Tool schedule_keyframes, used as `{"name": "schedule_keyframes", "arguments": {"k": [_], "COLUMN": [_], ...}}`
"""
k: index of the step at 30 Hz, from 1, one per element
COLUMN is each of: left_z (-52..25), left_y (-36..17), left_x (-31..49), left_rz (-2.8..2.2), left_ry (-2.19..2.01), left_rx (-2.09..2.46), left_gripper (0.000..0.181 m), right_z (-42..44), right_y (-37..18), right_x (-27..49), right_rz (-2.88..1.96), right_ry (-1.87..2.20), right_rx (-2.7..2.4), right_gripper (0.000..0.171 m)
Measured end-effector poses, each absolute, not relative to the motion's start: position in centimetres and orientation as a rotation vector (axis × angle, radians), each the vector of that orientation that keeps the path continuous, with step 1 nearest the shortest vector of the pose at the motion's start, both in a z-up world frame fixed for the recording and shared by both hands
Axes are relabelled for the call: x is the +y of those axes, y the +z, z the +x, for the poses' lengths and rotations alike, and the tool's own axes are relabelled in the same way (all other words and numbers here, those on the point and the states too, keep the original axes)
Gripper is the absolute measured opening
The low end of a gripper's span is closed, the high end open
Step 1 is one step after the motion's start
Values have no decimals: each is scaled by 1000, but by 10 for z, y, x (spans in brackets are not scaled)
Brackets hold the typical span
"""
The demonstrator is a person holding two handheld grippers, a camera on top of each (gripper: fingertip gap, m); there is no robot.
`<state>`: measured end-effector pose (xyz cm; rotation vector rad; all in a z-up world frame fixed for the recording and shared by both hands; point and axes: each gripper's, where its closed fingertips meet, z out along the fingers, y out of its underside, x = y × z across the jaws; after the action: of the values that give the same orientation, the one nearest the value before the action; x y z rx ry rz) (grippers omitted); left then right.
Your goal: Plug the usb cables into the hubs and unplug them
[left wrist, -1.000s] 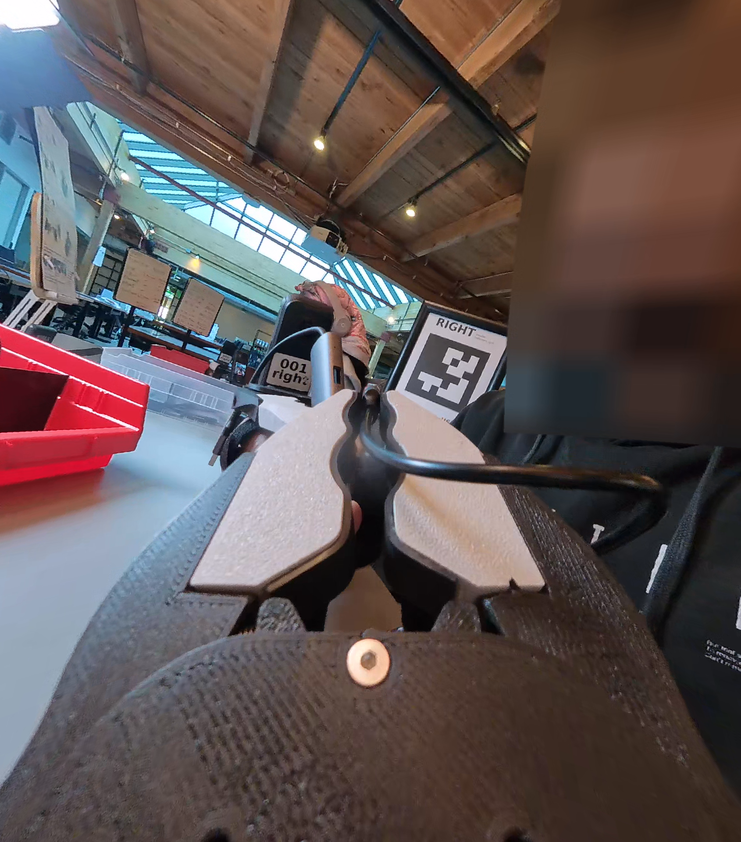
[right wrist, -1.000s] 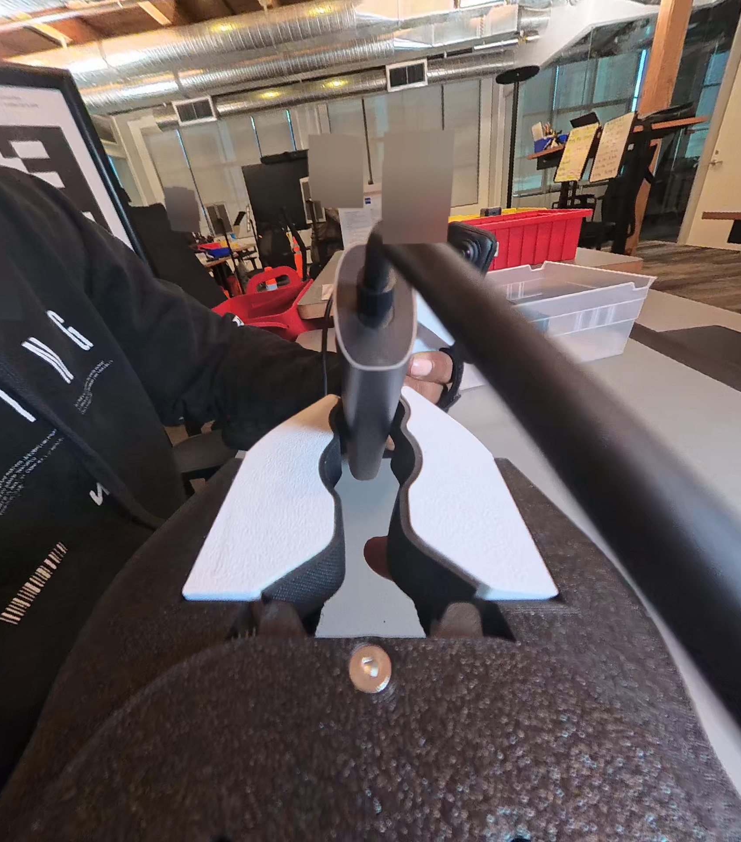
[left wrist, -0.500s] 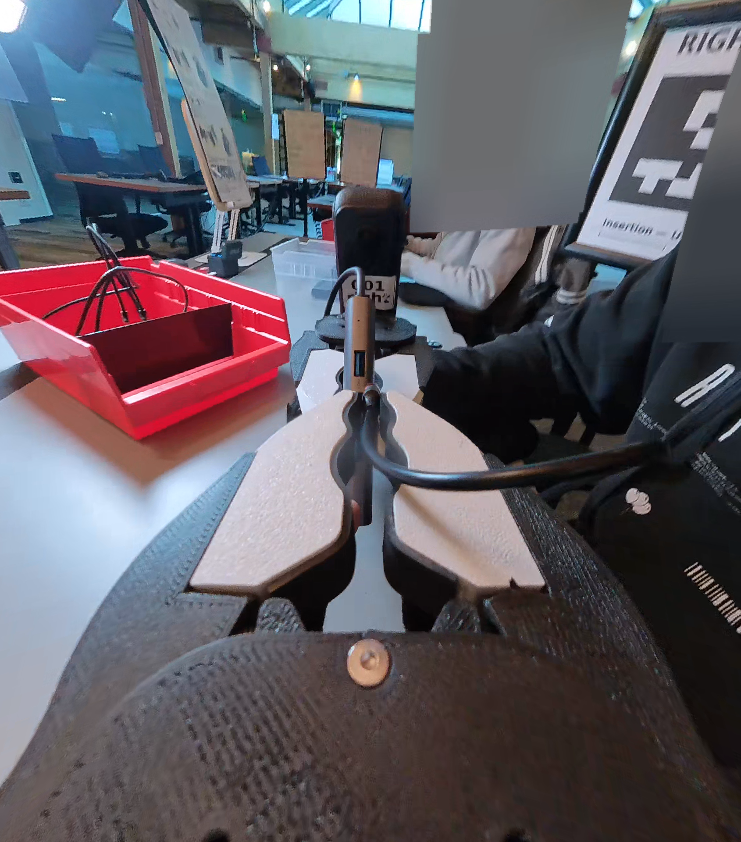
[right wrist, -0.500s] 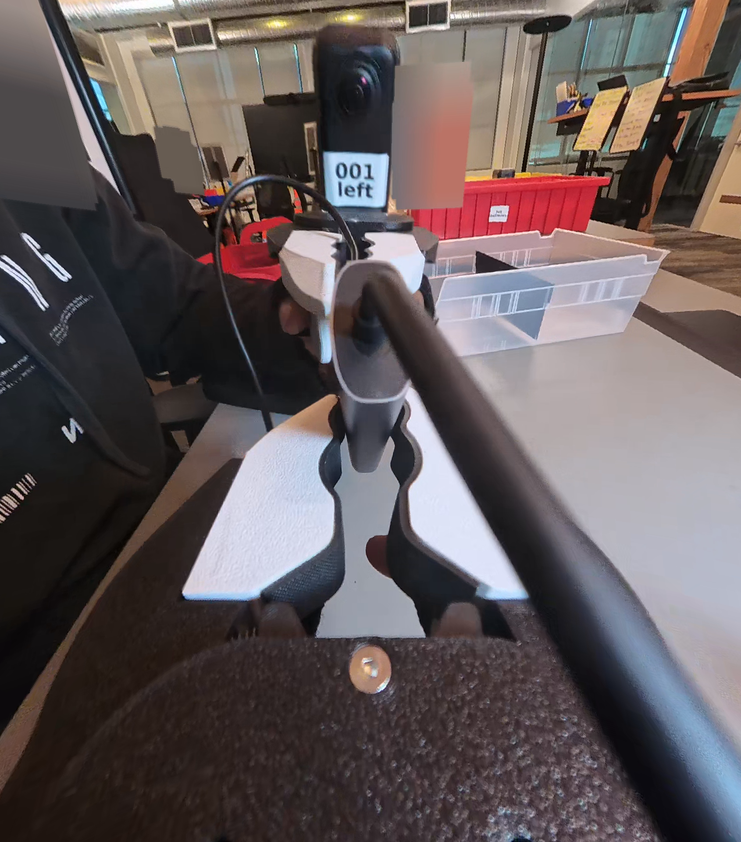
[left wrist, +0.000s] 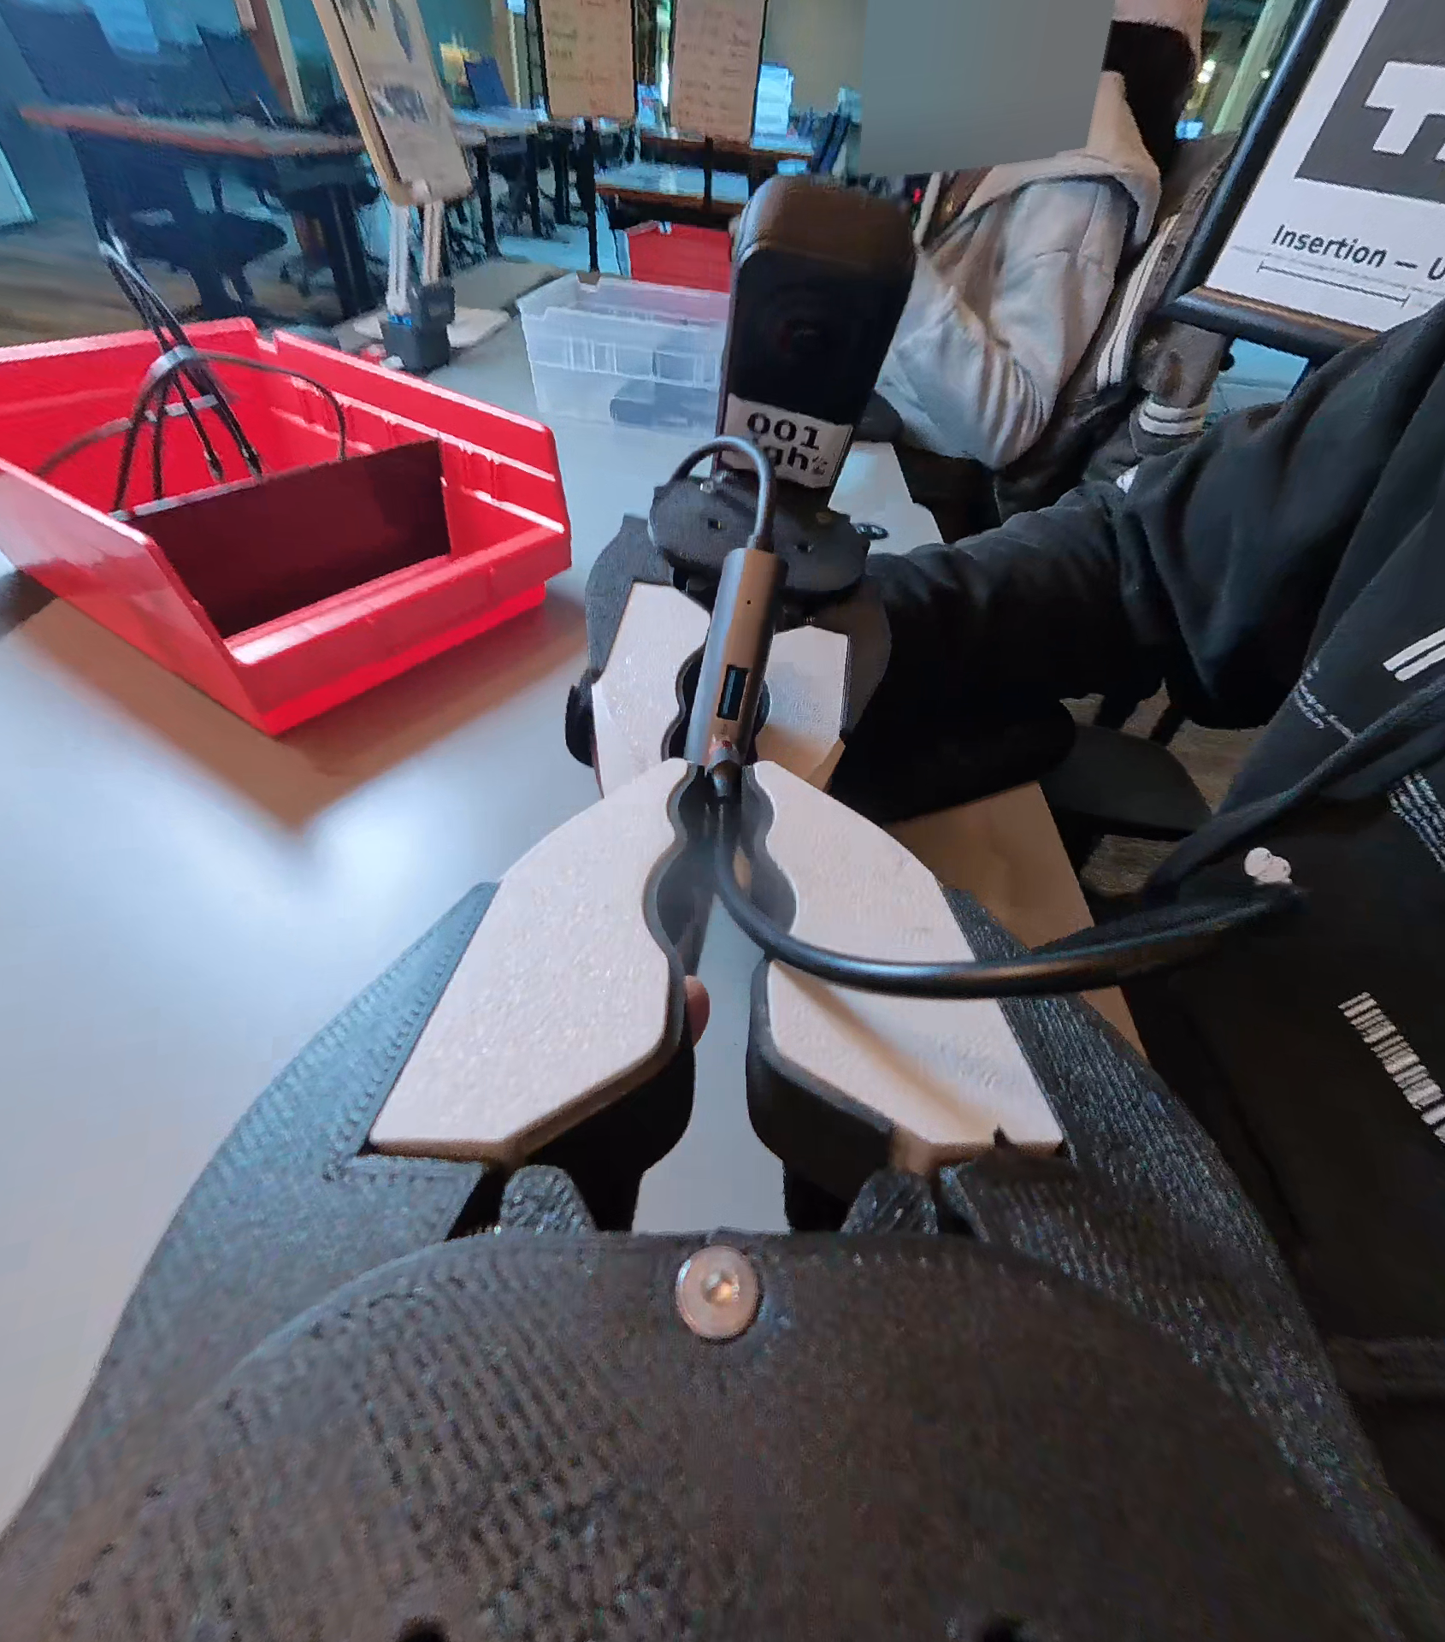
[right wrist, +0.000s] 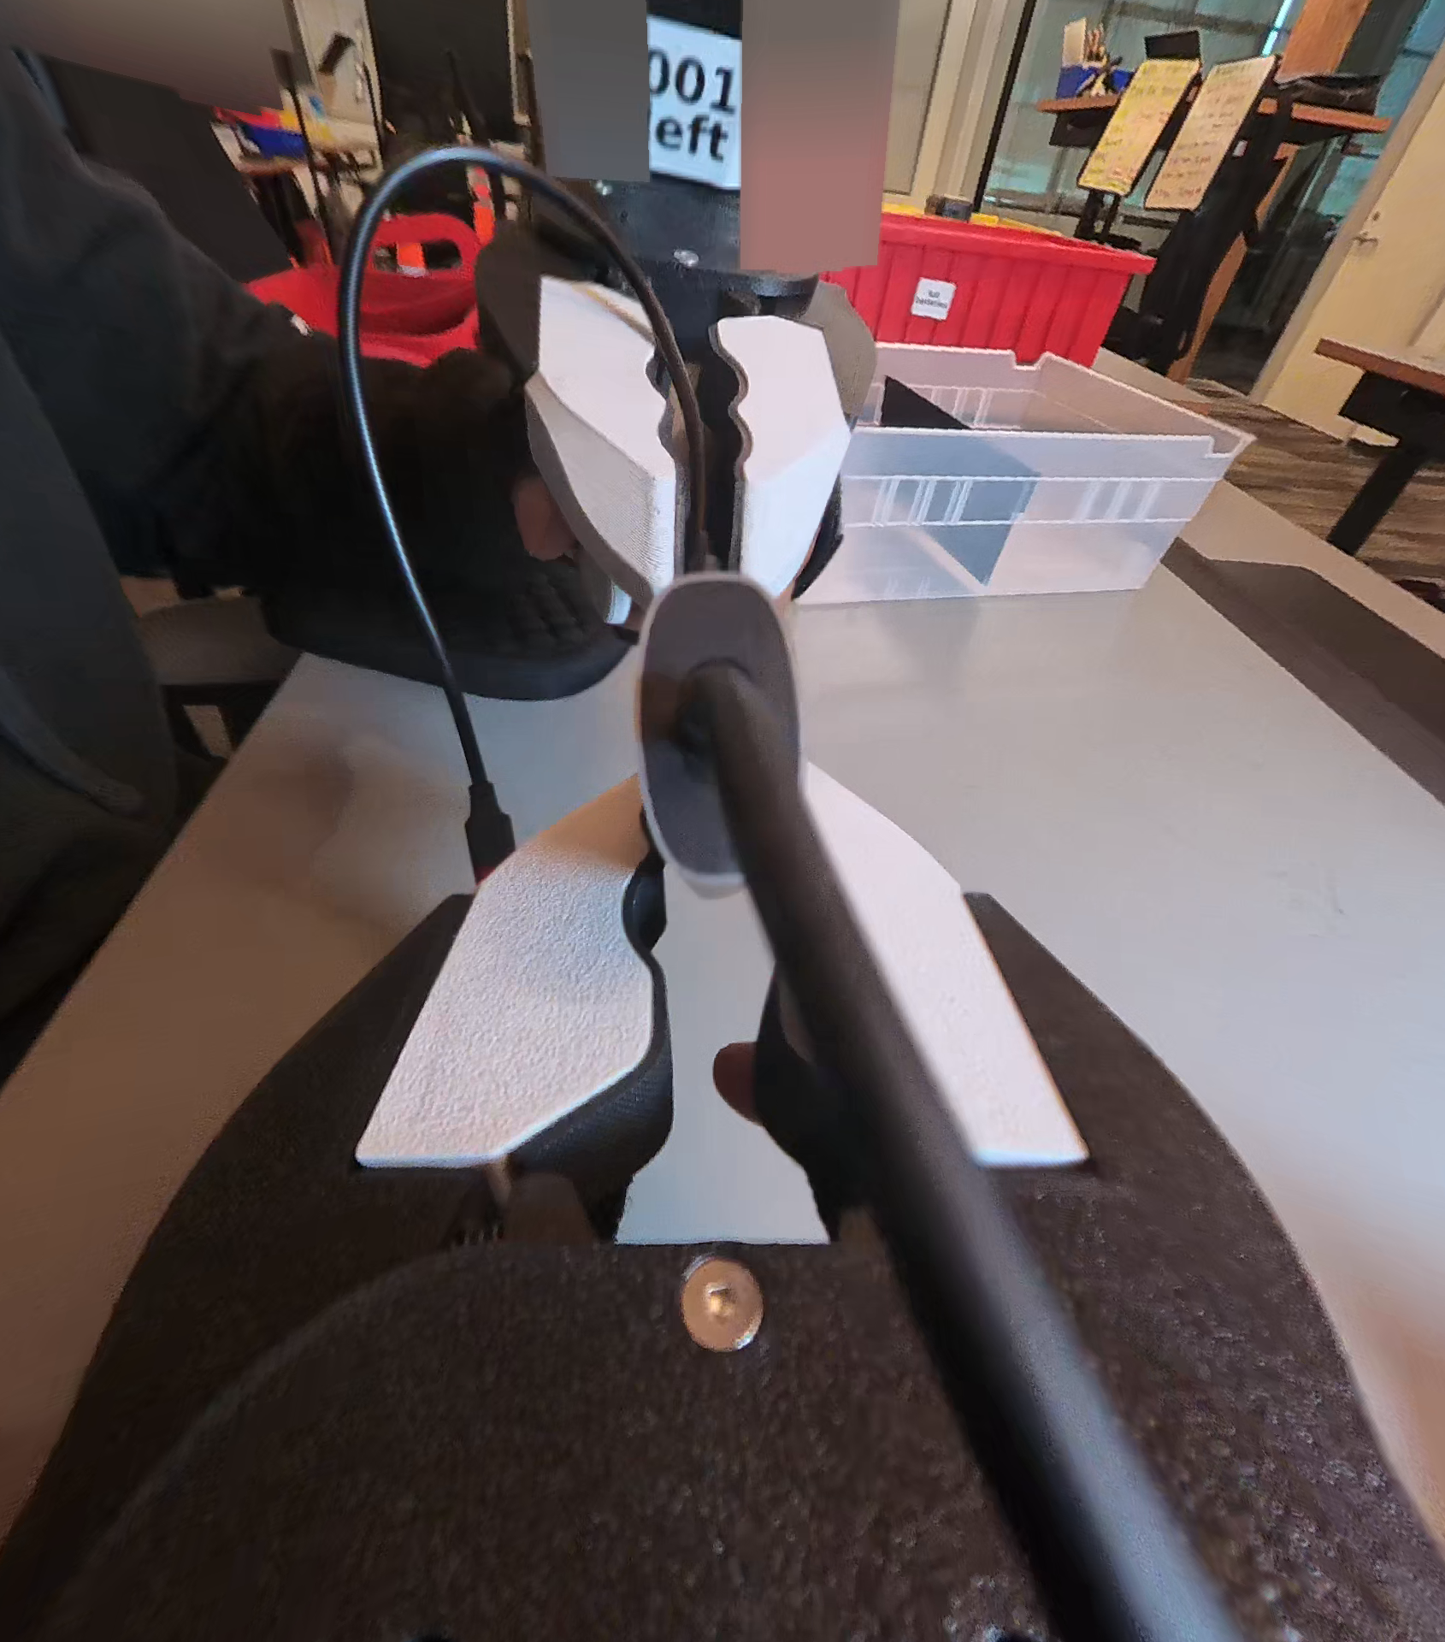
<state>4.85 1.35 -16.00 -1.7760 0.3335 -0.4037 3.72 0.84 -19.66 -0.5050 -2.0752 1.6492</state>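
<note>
In the left wrist view my left gripper (left wrist: pixel 714 786) is shut on the plug of a thin black USB cable (left wrist: pixel 923 973), which loops off to the right. Facing it, my right gripper (left wrist: pixel 723 675) holds a slim grey USB hub (left wrist: pixel 732 649). The plug tip touches the hub's near end; I cannot tell if it is seated. In the right wrist view my right gripper (right wrist: pixel 714 800) is shut on the hub (right wrist: pixel 706 702), whose thick black lead (right wrist: pixel 923 1155) runs toward the camera. The left gripper (right wrist: pixel 701 426) stands just behind the hub, and its cable (right wrist: pixel 399 551) arcs left.
A red bin (left wrist: pixel 399 640) with several black cables stands on the grey table (left wrist: pixel 124 888) at the left. A clear plastic bin (right wrist: pixel 1056 498) sits behind the grippers. A person's black sleeves and torso (left wrist: pixel 1367 977) fill the right side. A framed sign (left wrist: pixel 1367 178) stands behind. The tips of both grippers are at nearly the same place.
Both grippers tilted down toward the table and closed in on each other. The plug and the hub, apart before, now meet tip to end.
</note>
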Motion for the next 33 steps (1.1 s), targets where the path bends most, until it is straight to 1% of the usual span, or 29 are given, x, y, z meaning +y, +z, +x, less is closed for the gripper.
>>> {"name": "schedule_keyframes", "arguments": {"k": [3,6,11,16,19,23,27,33], "left_z": [48,47,50,54,62,62,60,60], "left_y": [-167,-175,-183,-182,-174,-170,-178,-193], "left_x": [10,8,2,2,3,4,5,6], "left_rz": [-1853,-1927,-1981,-1931,-1838,-1796,-1812,-1857], "left_ry": [-390,-286,-164,-126,-207,-168,-58,66], "left_rx": [360,437,569,626,610,631,674,808], "left_gripper": [8,8,8,8,8,8,8,9], "right_z": [37,34,36,38,42,43,36,35], "right_y": [-202,-210,-217,-216,-209,-203,-211,-220], "right_x": [8,7,3,1,-3,-2,2,2], "right_rz": [-484,-452,-415,-371,-356,-376,-409,-310], "right_ry": [1576,1455,1377,1346,1401,1444,1314,1116], "right_rx": [-2096,-2134,-2180,-2163,-2128,-2093,-2103,-2113], "right_gripper": [18,18,18,18,17,18,18,17]}}
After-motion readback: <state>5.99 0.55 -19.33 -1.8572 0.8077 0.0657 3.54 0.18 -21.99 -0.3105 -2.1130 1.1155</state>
